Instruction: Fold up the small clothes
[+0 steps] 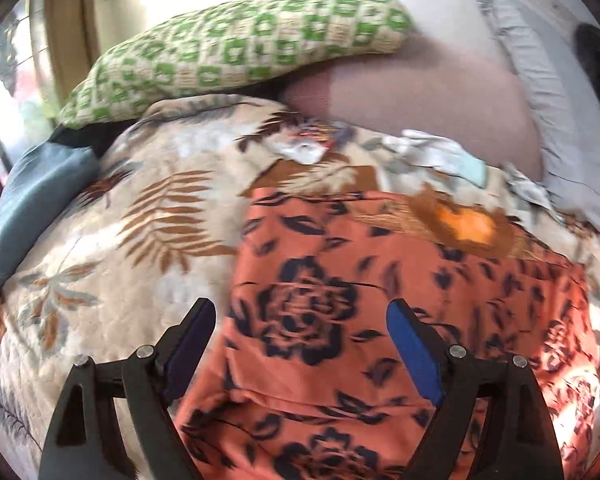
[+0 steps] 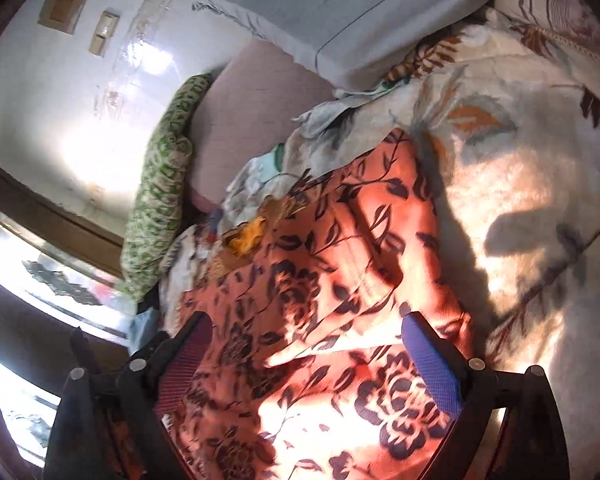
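Note:
An orange garment with dark blue flowers (image 1: 380, 280) lies spread on a cream leaf-print bedspread (image 1: 148, 208). My left gripper (image 1: 300, 312) is open just above the garment, its jaws wide apart over the cloth near the garment's left edge. The garment also shows in the right wrist view (image 2: 340, 280), partly folded, with a raised fold across its middle. My right gripper (image 2: 306, 328) is open above it, jaws wide apart, holding nothing. A brown and yellow patterned cloth (image 1: 456, 220) lies at the garment's far end.
A green checked pillow (image 1: 236, 44) and a brown pillow (image 1: 428, 92) lie at the bed's far end. A grey pillow (image 2: 340, 12) and a teal cushion (image 1: 24, 208) sit at the sides. Small pale clothes (image 1: 440, 152) lie beyond the garment. A window (image 2: 28, 248) is at left.

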Demonstrator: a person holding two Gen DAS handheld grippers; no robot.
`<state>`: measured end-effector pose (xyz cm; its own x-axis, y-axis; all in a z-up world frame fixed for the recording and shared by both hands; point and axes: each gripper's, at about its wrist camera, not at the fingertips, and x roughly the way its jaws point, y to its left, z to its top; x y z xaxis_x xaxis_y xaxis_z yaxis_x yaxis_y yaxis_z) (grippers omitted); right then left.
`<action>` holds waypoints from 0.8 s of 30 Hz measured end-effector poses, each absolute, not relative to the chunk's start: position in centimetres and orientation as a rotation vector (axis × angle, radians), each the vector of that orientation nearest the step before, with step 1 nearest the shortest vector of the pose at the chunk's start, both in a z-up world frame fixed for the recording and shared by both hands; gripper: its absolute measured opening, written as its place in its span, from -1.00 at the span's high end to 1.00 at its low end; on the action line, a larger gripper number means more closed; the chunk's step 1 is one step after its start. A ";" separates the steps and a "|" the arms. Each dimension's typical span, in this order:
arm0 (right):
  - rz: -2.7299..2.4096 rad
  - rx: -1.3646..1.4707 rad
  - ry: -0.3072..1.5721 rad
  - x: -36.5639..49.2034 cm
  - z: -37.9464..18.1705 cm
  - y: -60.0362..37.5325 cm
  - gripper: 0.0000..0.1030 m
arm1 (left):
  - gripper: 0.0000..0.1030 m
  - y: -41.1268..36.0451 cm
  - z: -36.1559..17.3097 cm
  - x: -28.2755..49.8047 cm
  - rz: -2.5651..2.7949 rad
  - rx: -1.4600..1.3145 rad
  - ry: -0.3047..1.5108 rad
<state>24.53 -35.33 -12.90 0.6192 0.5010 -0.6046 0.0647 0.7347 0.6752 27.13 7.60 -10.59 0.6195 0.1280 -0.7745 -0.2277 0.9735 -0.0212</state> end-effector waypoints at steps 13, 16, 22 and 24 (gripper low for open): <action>0.081 0.101 1.075 30.3 -10.8 -28.8 0.81 | -0.96 11.3 -16.1 28.3 0.248 -0.188 0.971; 0.031 0.036 1.033 28.8 -9.9 -28.4 0.81 | -0.96 11.0 -16.0 28.3 0.249 -0.184 0.974; 0.053 0.312 1.104 28.7 -13.0 -32.2 0.25 | -0.95 11.2 -14.6 27.4 0.246 -0.137 0.913; 0.038 0.347 1.055 29.3 -11.7 -32.9 -0.64 | -0.95 11.2 -15.5 27.7 0.250 -0.128 0.939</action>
